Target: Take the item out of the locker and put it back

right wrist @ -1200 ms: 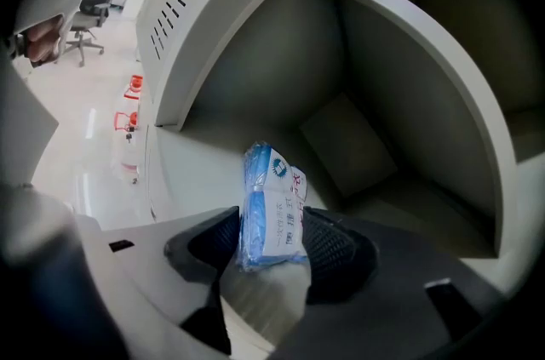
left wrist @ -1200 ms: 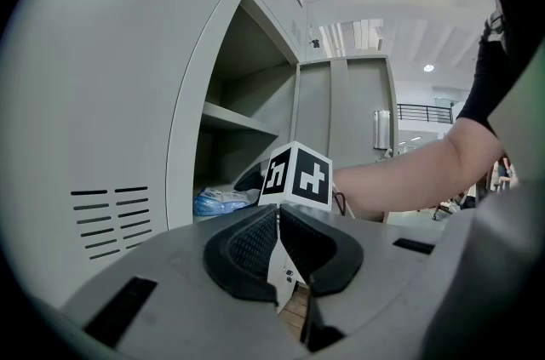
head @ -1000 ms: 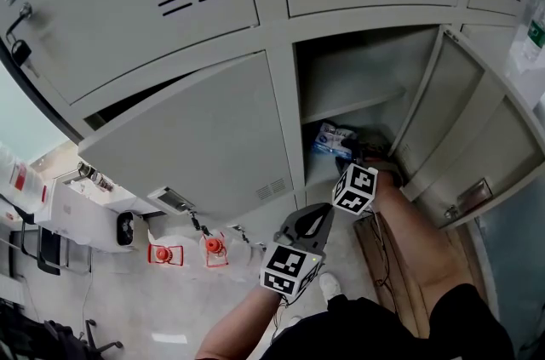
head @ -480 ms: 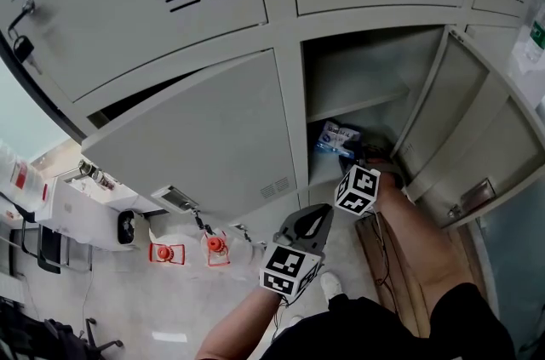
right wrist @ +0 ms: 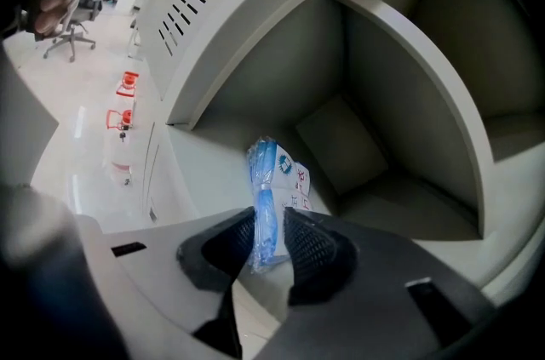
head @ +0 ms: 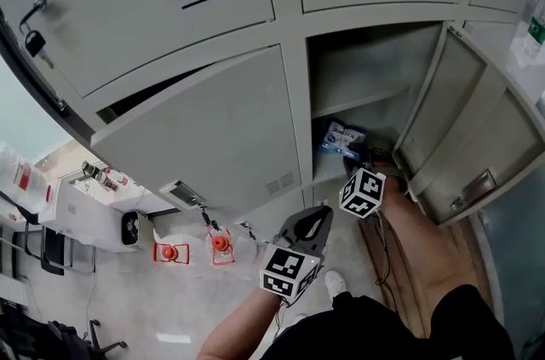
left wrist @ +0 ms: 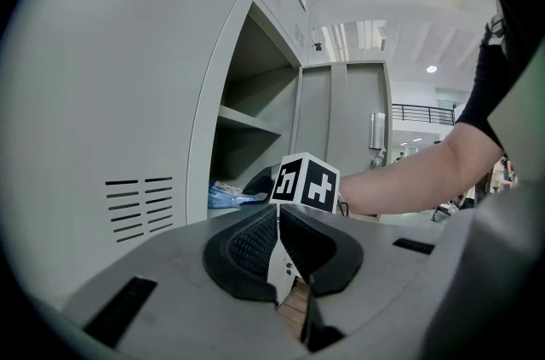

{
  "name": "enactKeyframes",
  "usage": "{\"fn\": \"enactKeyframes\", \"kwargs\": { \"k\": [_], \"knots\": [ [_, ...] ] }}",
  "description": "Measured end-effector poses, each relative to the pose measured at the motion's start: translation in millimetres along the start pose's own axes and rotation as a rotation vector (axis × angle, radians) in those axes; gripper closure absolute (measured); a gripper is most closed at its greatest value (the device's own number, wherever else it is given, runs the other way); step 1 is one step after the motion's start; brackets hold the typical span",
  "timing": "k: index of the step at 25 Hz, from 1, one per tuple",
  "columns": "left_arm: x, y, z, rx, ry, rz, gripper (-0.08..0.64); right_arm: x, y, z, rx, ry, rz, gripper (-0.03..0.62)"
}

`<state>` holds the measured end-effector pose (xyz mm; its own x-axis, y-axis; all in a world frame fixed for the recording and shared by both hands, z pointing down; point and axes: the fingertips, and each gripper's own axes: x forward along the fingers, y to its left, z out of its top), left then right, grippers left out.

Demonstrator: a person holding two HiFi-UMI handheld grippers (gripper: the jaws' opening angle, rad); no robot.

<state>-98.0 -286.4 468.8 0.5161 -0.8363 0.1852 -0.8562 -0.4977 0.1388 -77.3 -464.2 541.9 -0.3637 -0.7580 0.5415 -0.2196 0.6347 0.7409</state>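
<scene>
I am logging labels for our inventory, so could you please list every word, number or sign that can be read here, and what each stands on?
No text here can be read as words or numbers.
On the packet in the open locker: a round blue logo and red print on its white label, too blurred to read.
On the green sign at the right edge of the head view: too small to read.

Pale grey locker [head: 213, 128], blue-and-white packet [right wrist: 262, 197], black-and-white square-patterned marker cube [head: 362, 191], black ribbed pads [right wrist: 311, 252], red-orange objects [head: 220, 244] on a white floor [head: 128, 299]
</scene>
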Motion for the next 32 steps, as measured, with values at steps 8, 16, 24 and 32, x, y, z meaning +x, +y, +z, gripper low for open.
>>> {"fn": "enactKeyframes", "kwargs": {
  "k": [8,16,24,32],
  "knots": [
    [-19,-8,-3,-0.003,0.003,-0.011,0.538,-29,9,-1,0.057,-0.022,-0.030,0.433],
    [-50,-22,-7,0.002,-0.001,-0.025,0.538,-81,15,8,0.163,-0.066,-0.083,0.434],
    [-94,-44,-10,0.000,-0.020,-0.050,0.538,-160,38,28,0.401,-0.182,-0.074,0.434],
    [-135,-64,-27,-0.028,-0.015,-0.082,0.538,-227,77,40,0.564,-0.248,-0.065,0.435]
  ]
}}
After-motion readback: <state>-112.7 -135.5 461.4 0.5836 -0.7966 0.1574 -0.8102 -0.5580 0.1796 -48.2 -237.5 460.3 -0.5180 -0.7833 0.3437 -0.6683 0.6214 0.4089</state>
